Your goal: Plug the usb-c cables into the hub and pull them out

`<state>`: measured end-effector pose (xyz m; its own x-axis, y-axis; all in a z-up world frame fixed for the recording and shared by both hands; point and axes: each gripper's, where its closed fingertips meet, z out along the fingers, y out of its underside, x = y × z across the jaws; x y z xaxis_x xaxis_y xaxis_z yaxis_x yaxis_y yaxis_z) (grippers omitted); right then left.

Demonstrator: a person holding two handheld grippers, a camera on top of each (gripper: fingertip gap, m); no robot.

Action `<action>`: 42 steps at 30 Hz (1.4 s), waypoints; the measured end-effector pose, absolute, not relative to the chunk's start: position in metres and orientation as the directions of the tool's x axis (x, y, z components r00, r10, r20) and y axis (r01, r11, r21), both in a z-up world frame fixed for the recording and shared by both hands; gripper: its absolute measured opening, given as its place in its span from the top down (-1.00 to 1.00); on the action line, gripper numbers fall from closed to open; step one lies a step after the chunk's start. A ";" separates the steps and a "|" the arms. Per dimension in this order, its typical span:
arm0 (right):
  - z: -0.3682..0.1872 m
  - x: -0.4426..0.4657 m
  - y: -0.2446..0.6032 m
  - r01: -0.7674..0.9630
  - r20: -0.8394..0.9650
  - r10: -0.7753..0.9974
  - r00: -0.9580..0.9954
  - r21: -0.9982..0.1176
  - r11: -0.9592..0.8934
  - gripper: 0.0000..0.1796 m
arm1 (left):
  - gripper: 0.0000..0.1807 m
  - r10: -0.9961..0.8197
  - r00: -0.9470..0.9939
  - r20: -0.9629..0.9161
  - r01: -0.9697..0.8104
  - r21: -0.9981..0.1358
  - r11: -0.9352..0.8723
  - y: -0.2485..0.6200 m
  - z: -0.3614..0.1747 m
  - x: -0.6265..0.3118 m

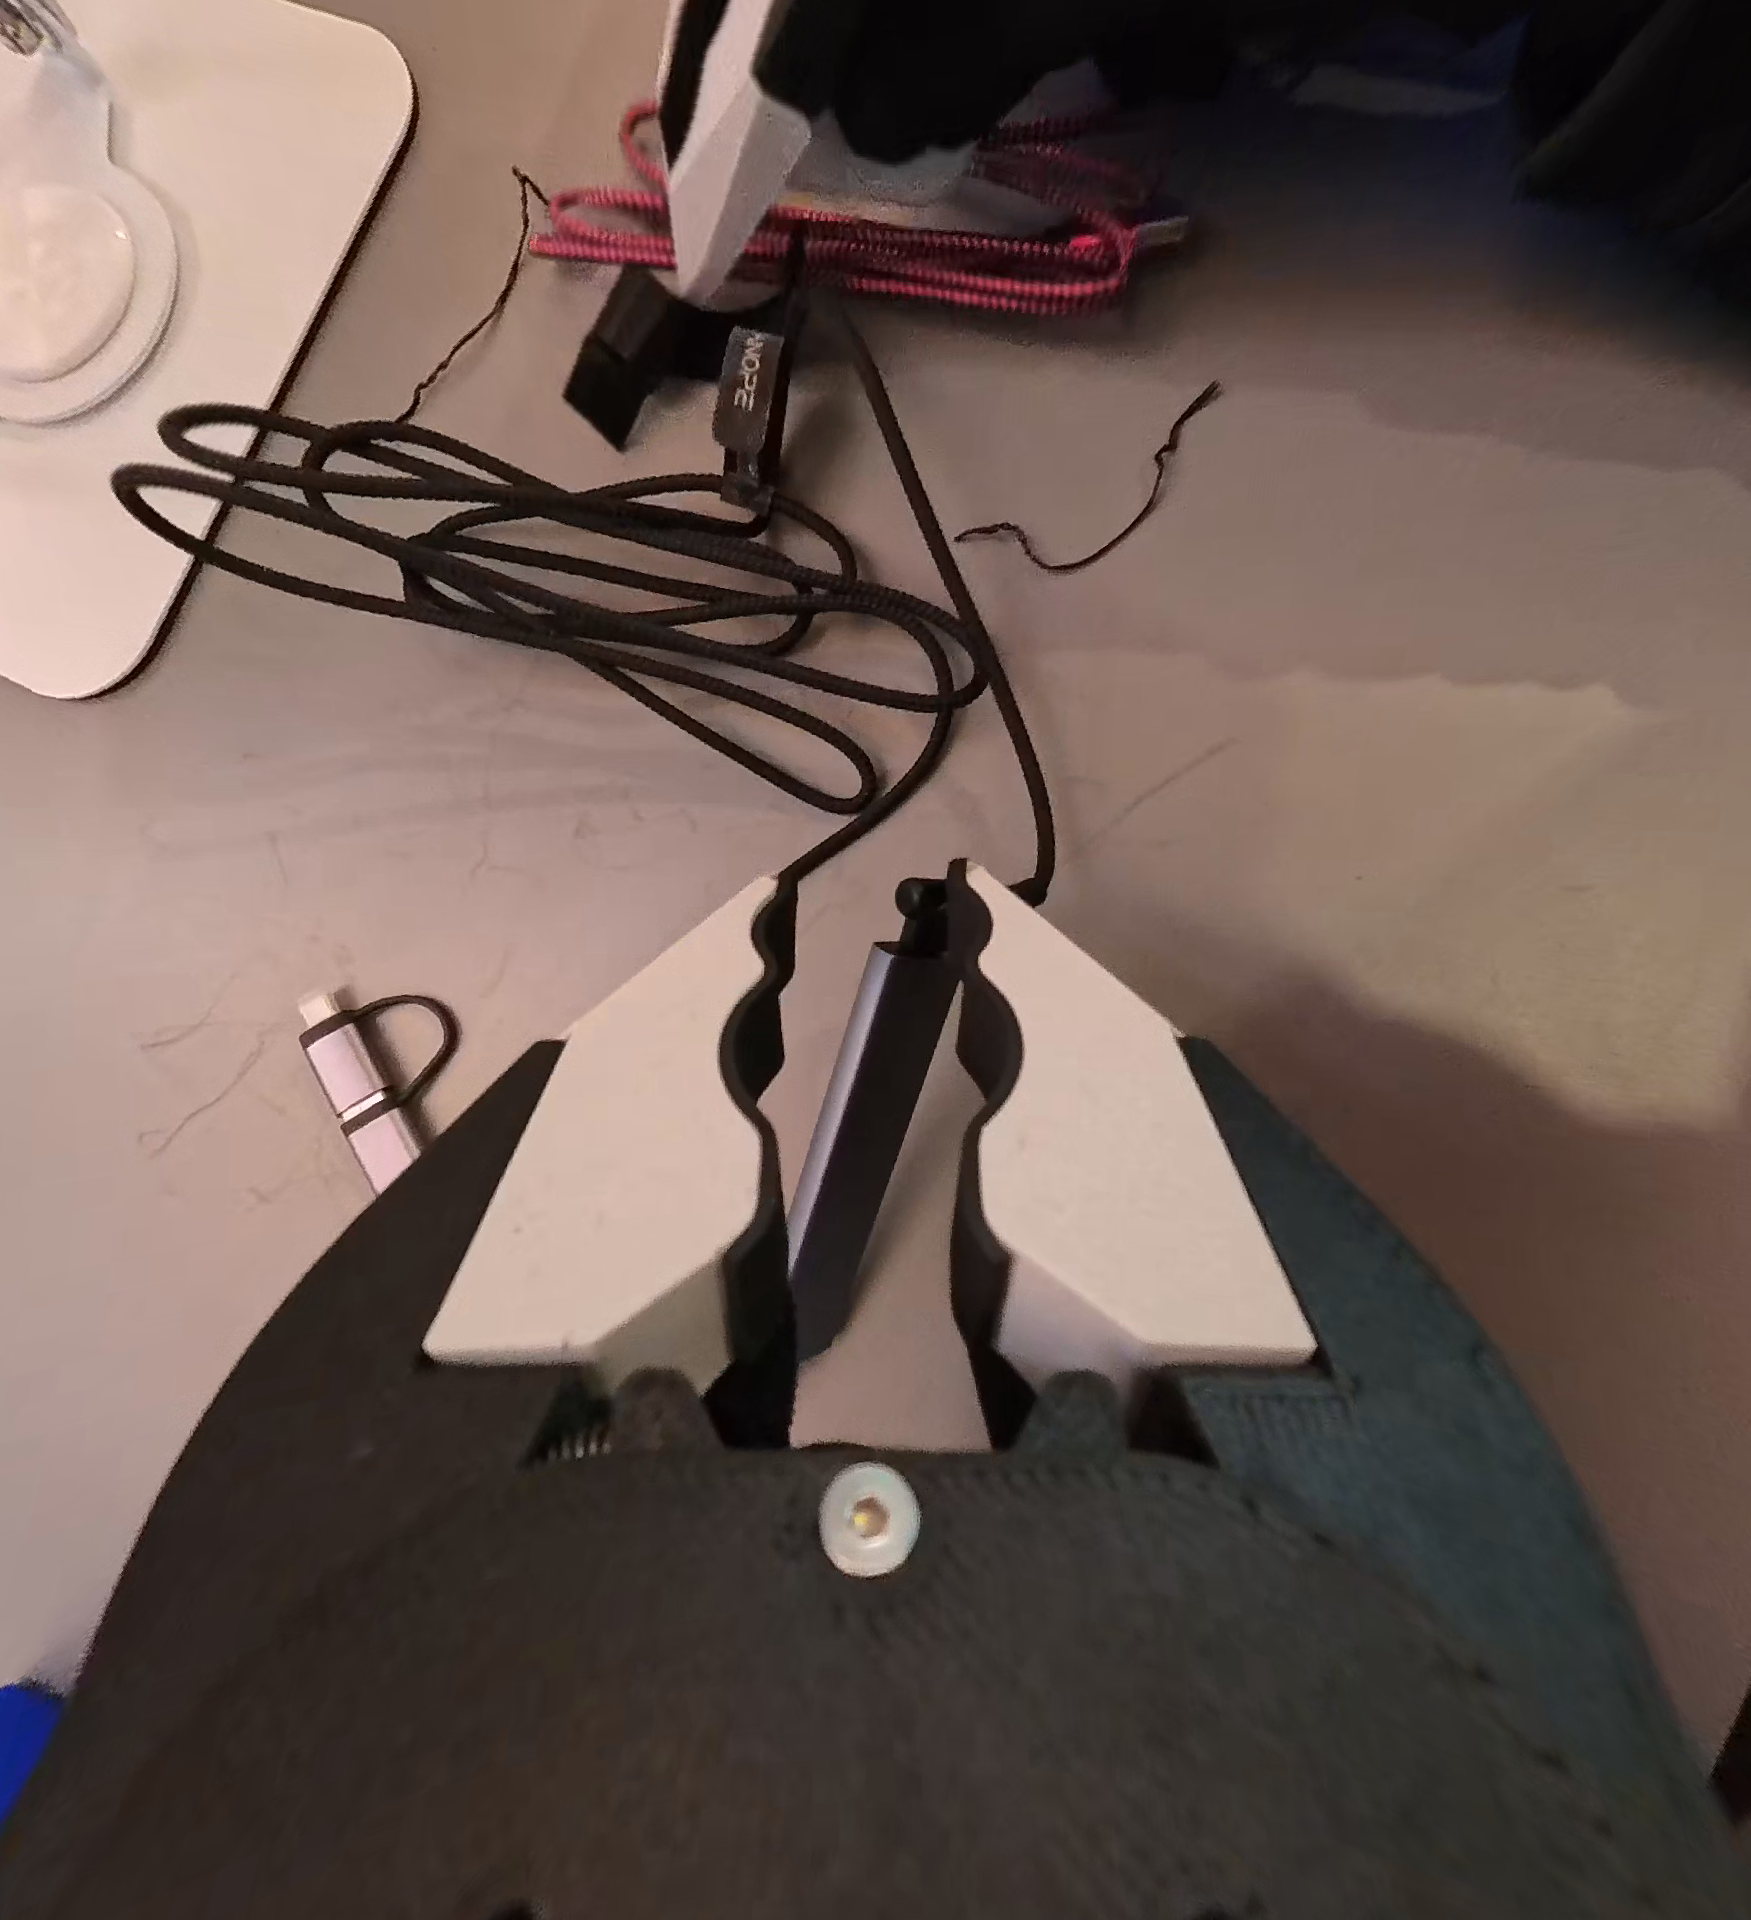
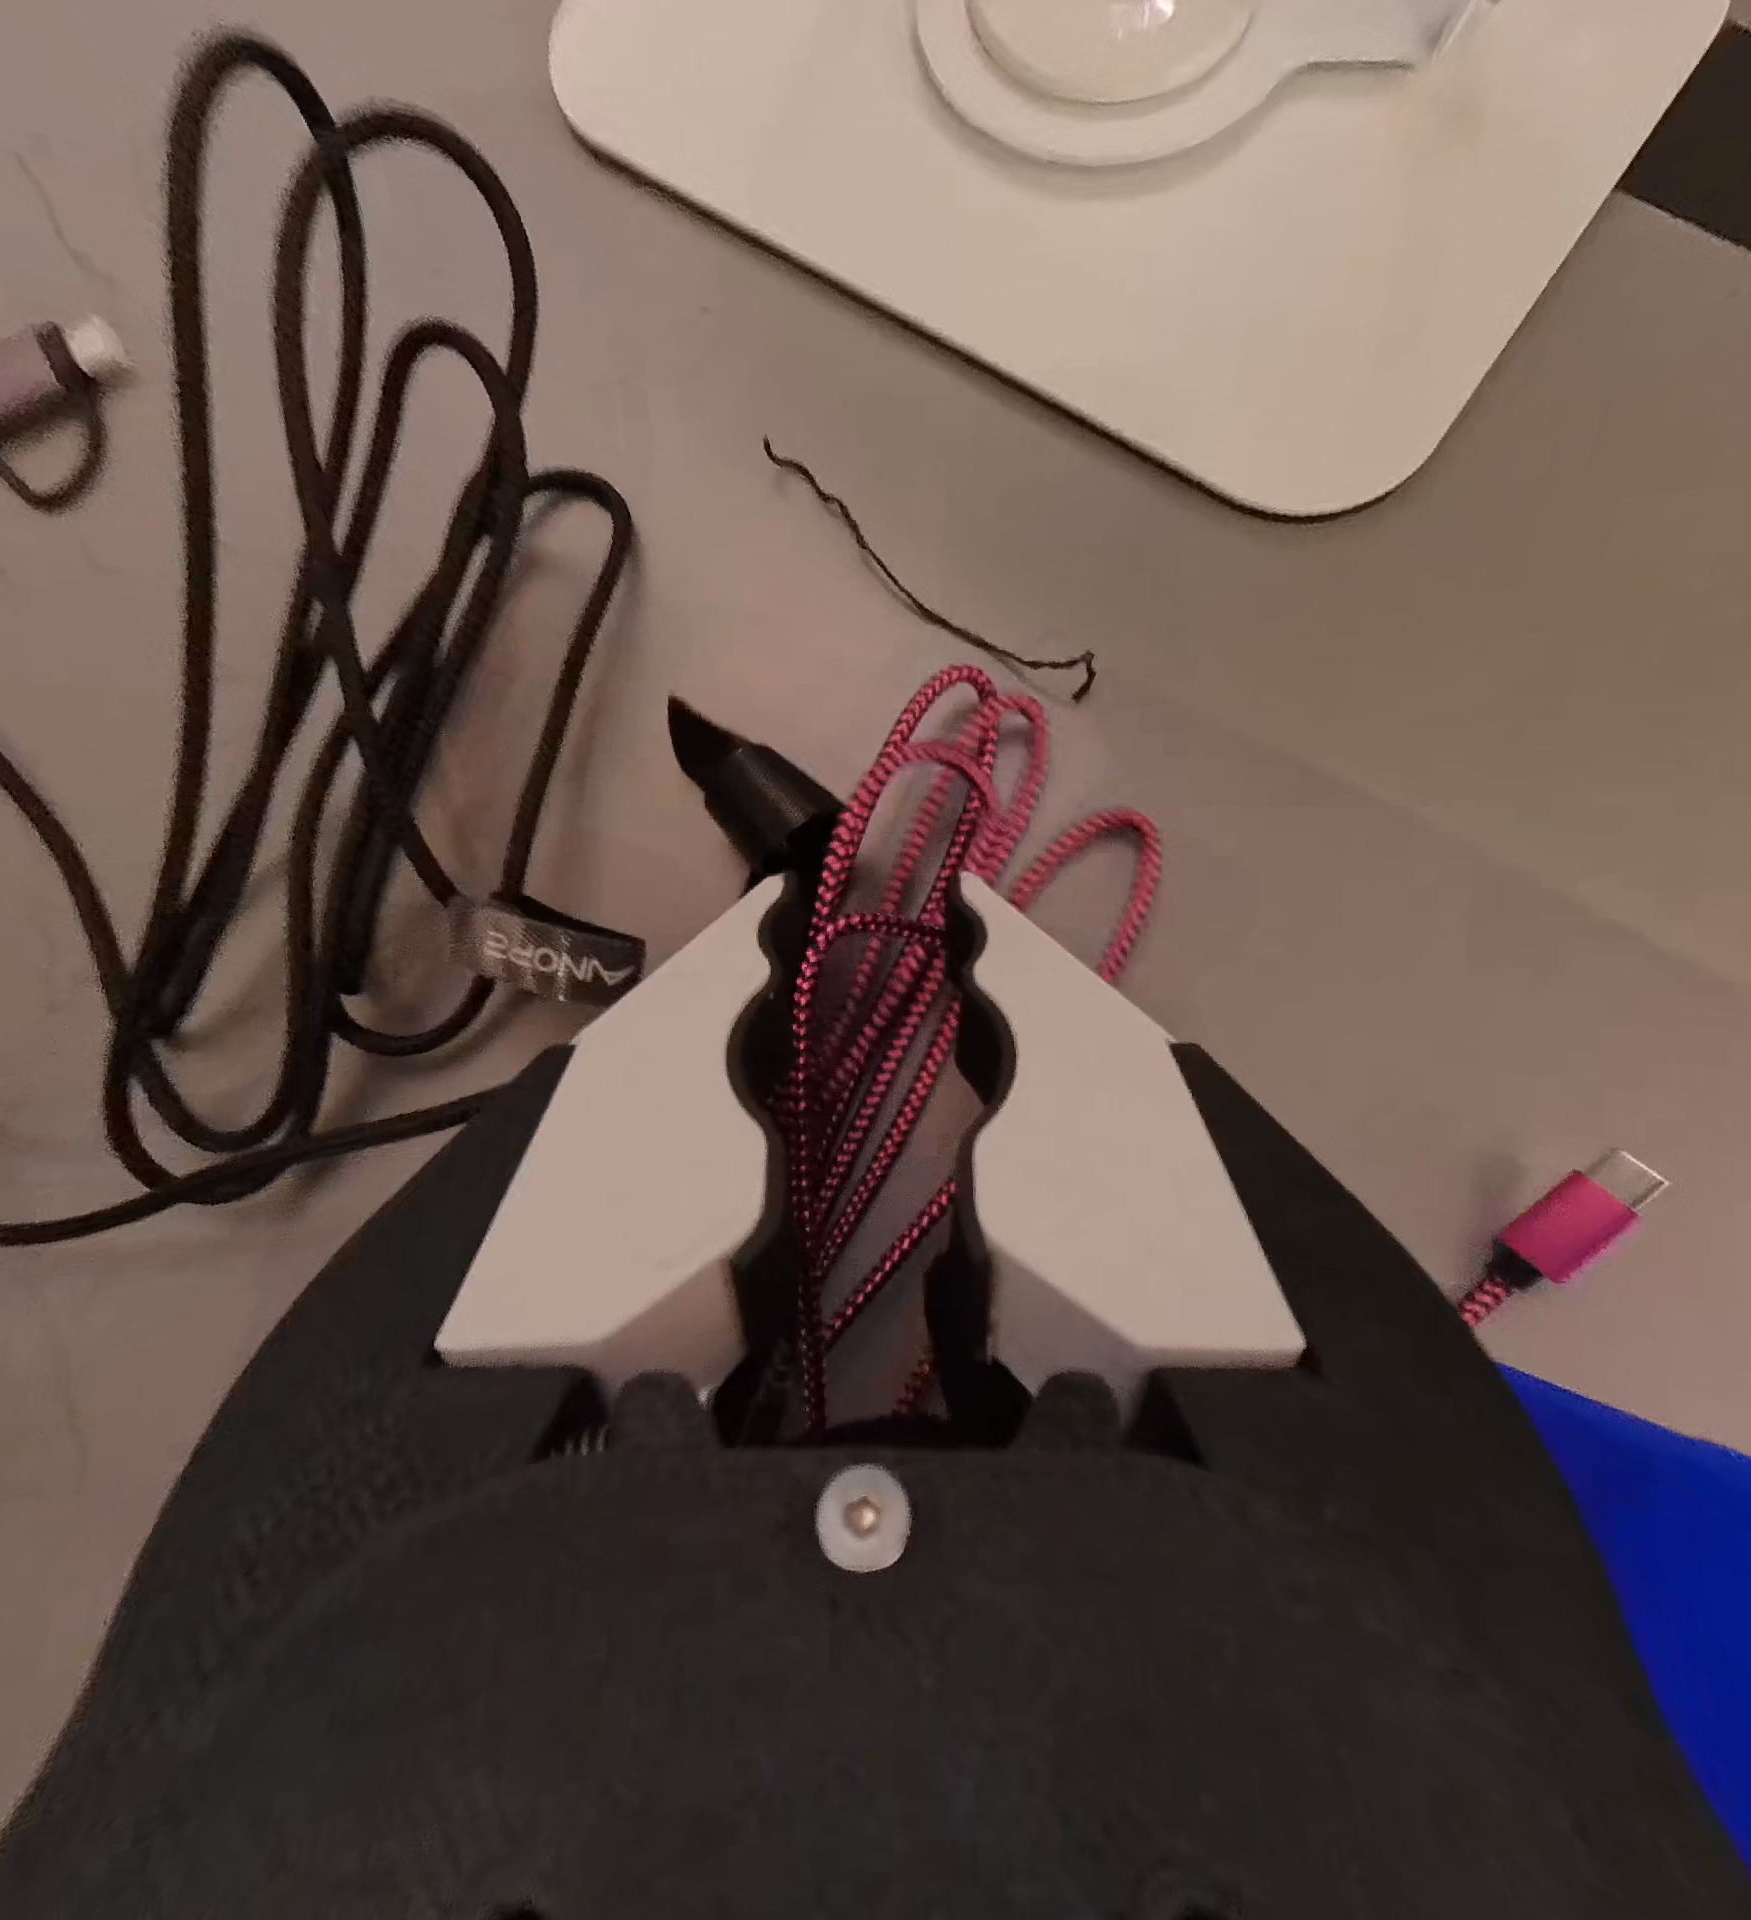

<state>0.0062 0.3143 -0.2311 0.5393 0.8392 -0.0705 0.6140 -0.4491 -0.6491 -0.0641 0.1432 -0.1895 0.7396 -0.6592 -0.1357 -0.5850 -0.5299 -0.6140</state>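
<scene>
1. the hub (image 1: 866, 1091), a thin grey bar, sat between the white fingers of the left gripper (image 1: 871, 894), which was squeezed shut on it above the grey table (image 1: 1370, 831).
2. the white stand base (image 2: 1110, 270) lay flat at the far side of the table.
3. the black cable (image 1: 538, 582) lay in loose loops on the table, and one end ran up to the hub.
4. the pink cable (image 2: 871, 1039) was bunched between the right gripper (image 2: 866, 894) fingers, which were closed around it.
5. its pink plug (image 2: 1577, 1221) lay on the table, beside the gripper.
6. a small grey adapter (image 1: 357, 1101) lay near the left gripper.
</scene>
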 end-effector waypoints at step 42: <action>-0.181 -0.014 0.289 0.463 -0.280 0.862 0.423 -0.750 -0.472 0.28 | 0.72 -0.650 0.749 -0.128 -0.572 -0.620 -0.537 0.141 -0.193 -0.078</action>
